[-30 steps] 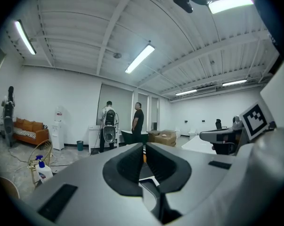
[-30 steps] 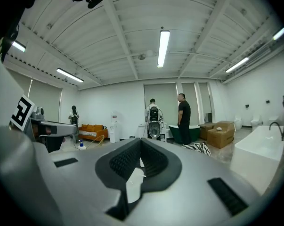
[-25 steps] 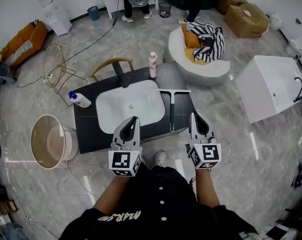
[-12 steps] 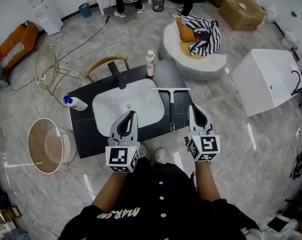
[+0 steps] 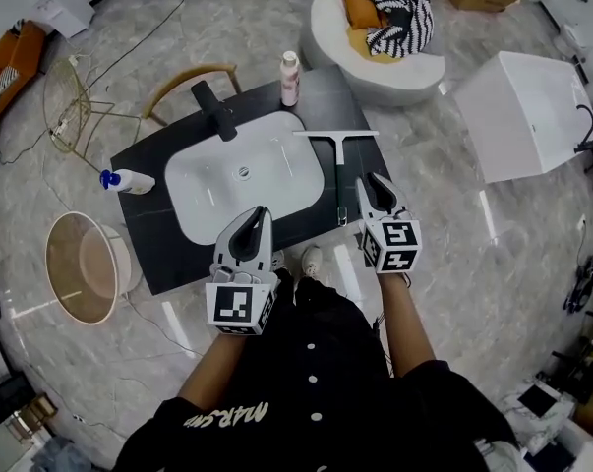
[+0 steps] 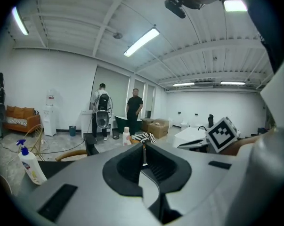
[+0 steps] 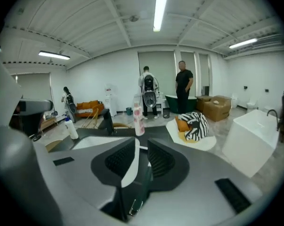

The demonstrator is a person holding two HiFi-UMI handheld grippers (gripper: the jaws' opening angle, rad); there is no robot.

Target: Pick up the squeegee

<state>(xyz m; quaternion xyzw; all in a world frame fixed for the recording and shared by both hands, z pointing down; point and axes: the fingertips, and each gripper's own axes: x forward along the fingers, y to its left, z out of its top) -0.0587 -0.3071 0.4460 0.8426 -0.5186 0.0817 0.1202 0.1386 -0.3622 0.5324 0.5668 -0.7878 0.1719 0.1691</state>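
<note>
The squeegee (image 5: 339, 170) lies on the black countertop (image 5: 168, 254) right of the sink, with its pale blade (image 5: 335, 134) far and its dark handle toward me. My right gripper (image 5: 373, 182) hovers just right of the handle's near end. Its jaws are opening by a narrow gap. In the right gripper view the handle (image 7: 142, 182) with its metal hanging loop shows low in that gap of the right gripper (image 7: 142, 147), and the pads do not press on it. My left gripper (image 5: 260, 214) is shut and empty over the counter's near edge, seen in its own view as the left gripper (image 6: 142, 147).
A white sink basin (image 5: 242, 185) with a black faucet (image 5: 212, 109) fills the counter's middle. A pink-white bottle (image 5: 290, 77) stands at the back, a spray bottle (image 5: 127, 180) lies at the left. A round tub (image 5: 80, 268), a white bathtub (image 5: 527, 116) and a cushioned seat (image 5: 380, 28) stand around.
Both grippers have sunk toward the counter. The right one has dropped further and come close beside the squeegee handle, and its jaws have parted slightly.
</note>
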